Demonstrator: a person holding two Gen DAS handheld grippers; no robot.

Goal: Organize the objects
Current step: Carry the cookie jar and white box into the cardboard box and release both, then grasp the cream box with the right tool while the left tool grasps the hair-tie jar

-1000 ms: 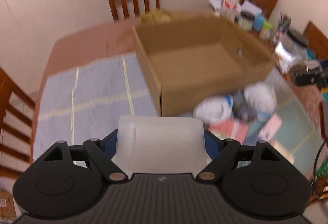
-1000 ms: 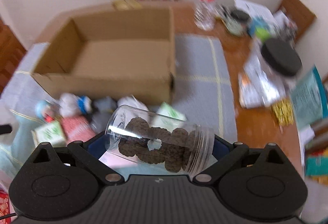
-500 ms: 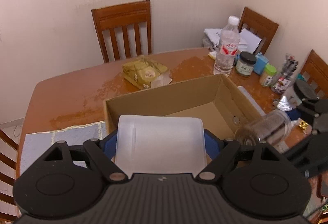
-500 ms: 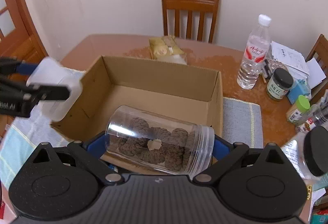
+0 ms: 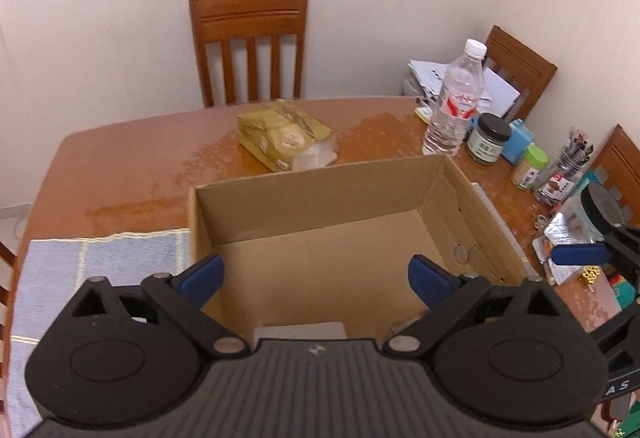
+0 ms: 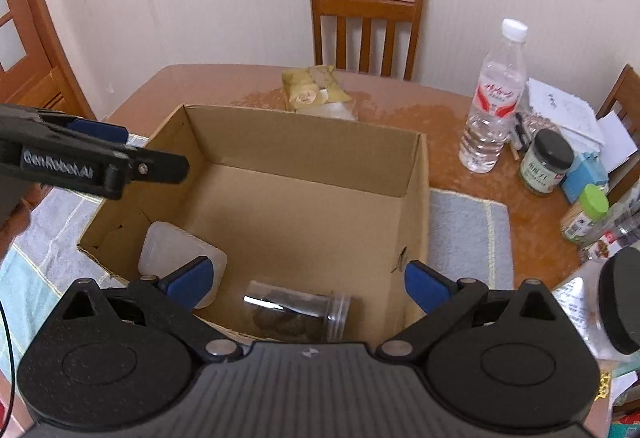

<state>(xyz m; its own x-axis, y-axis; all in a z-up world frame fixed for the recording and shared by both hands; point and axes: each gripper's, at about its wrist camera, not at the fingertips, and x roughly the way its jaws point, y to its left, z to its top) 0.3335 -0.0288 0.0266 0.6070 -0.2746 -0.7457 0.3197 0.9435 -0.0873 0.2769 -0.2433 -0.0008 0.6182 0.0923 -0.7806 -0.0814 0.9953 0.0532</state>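
Note:
An open cardboard box (image 6: 304,133) (image 5: 316,177) stands on the wooden table. A white plastic container (image 6: 180,258) lies in its near left corner; its top edge also shows in the left wrist view (image 5: 300,330). A clear jar of brown cookies (image 6: 296,314) lies on its side on the box floor at the near wall. My left gripper (image 5: 316,274) is open and empty above the box. My right gripper (image 6: 306,280) is open and empty above the jar. The left gripper also shows in the right wrist view (image 6: 100,157) at the box's left wall.
A yellow snack bag (image 5: 284,137) lies behind the box. A water bottle (image 6: 492,101), jars (image 6: 546,161), papers and a black-lidded jar (image 6: 620,298) crowd the right side. A blue-grey cloth (image 5: 100,262) covers the table on the left. Chairs (image 5: 248,45) stand around.
Both grippers opened. The white container and the cookie jar dropped from the grippers into the box and now lie on its floor.

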